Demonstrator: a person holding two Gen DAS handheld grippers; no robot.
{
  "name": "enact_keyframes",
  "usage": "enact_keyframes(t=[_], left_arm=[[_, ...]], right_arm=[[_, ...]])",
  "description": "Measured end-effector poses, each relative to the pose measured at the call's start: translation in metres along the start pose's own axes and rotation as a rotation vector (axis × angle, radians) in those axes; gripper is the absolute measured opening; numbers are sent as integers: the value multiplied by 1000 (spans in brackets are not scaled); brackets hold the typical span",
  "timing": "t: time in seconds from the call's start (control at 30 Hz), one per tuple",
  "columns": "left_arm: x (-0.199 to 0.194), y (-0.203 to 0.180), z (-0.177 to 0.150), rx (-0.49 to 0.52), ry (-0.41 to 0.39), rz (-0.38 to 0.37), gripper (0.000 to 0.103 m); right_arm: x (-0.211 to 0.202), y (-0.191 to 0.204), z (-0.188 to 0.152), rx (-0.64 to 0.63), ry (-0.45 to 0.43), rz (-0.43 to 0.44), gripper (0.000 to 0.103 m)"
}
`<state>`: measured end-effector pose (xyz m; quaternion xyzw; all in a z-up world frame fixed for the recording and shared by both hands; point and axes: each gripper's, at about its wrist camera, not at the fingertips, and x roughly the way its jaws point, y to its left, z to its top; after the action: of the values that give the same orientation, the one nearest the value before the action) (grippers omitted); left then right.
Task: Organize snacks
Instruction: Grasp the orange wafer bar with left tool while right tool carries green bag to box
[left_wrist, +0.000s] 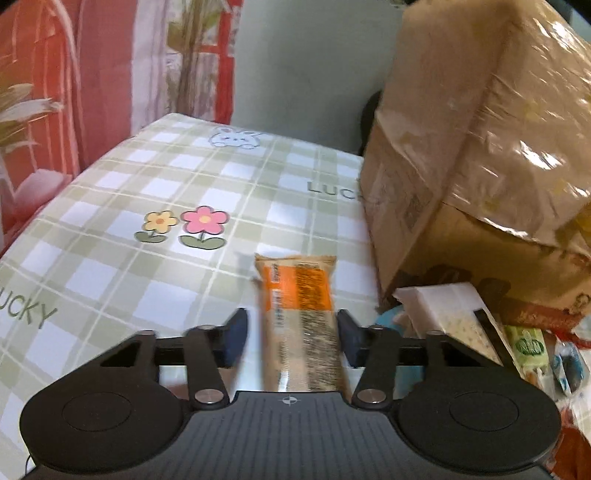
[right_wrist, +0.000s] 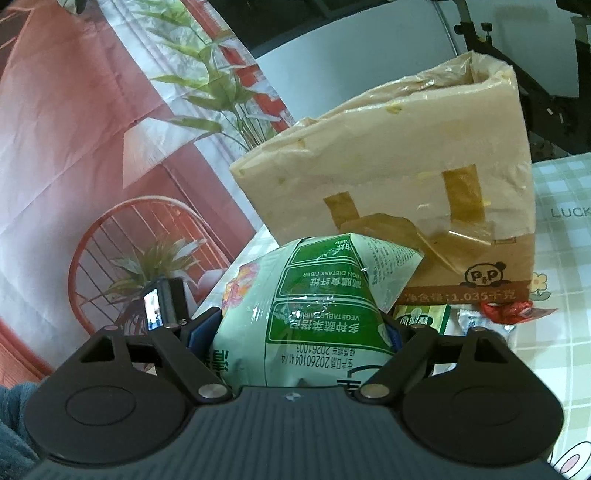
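An orange and tan snack bar (left_wrist: 299, 295) lies lengthwise on the checked tablecloth (left_wrist: 147, 184), between the fingers of my left gripper (left_wrist: 293, 341). The right pad is against the bar's edge, while a narrow strip of cloth shows between the left pad and the bar. The view is blurred. My right gripper (right_wrist: 295, 332) is shut on a puffy green and white snack bag (right_wrist: 325, 306), held up in front of a tall cardboard box (right_wrist: 406, 166). The box, wrapped in plastic film and open at the top, also stands right of the bar (left_wrist: 480, 147).
Loose snacks lie at the box's foot: a white package (left_wrist: 454, 314), a small green packet (left_wrist: 530, 349) (right_wrist: 421, 315), a blue-white packet (left_wrist: 569, 365), a red wrapper (right_wrist: 506, 310). A printed red curtain (left_wrist: 55, 110) hangs behind the table. A small lit screen (right_wrist: 153, 308) shows at left.
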<state>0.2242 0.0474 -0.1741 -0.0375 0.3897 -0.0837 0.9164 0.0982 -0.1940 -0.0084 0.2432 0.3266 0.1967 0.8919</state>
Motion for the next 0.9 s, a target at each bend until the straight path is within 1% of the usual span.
enact_keyframes(t=[0.1, 0.17, 0.3, 0.43, 0.5, 0.57, 0.67, 0.77, 0.83, 0.9], left_arm=[[-7, 1, -4, 12, -6, 19, 41], [-13, 9, -8, -14, -4, 12, 40], [-35, 30, -15, -54, -20, 24, 40], [-65, 49, -13, -82, -53, 31, 40], [-84, 53, -7, -77, -83, 33, 40], [-105, 54, 2, -61, -125, 27, 40], [-133, 48, 23, -39, -198, -2, 40], [-157, 33, 46, -12, -282, -38, 40], [-168, 19, 64, 0, -332, -73, 40], [-174, 5, 81, 2, -360, -121, 40]], right_arm=[[2, -2, -1, 16, 12, 3, 85], [5, -4, -2, 28, 24, 10, 85], [14, -4, -3, 41, 65, 40, 85], [29, 4, -2, 13, 108, 81, 85], [33, 12, 3, -23, 108, 96, 85], [34, 20, 11, -64, 83, 115, 85], [28, 32, 27, -126, 23, 139, 85], [12, 41, 50, -176, -66, 154, 85], [1, 42, 64, -196, -122, 154, 85], [-10, 43, 80, -215, -176, 141, 85]])
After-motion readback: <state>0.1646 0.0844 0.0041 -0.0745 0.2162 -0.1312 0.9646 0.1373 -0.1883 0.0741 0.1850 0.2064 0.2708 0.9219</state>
